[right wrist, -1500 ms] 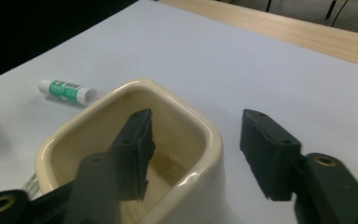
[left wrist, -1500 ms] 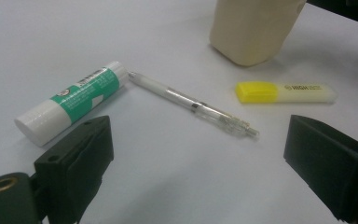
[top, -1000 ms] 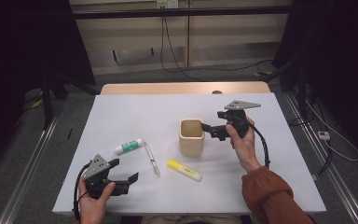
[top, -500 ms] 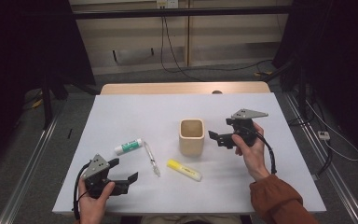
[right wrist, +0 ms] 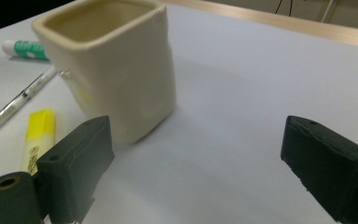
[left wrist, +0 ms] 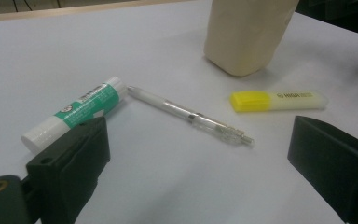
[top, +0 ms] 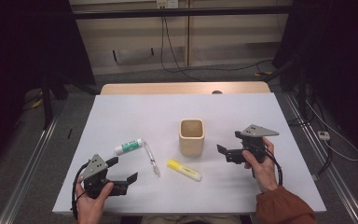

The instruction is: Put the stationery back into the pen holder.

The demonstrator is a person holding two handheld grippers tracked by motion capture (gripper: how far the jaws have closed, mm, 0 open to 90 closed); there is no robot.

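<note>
Covering the bench (top: 140, 112) is a white sheet, cables trailing over the grey floor (top: 223, 77) beyond, while both tools, left (top: 121, 181) and right (top: 227, 153), gape empty.

White table (top: 242, 112) — cup (top: 191, 136), highlighter (top: 184, 170), pen (top: 151, 158), glue stick (top: 128, 146)

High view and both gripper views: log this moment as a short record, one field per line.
surface: white table
cup: cream square cup, upright, looks empty
glue stick: lying flat, left of the cup
pen: clear pen, lying beside the glue stick
highlighter: yellow highlighter, lying in front of the cup
left gripper: open, holds nothing
right gripper: open, right of the cup, apart from it
</note>
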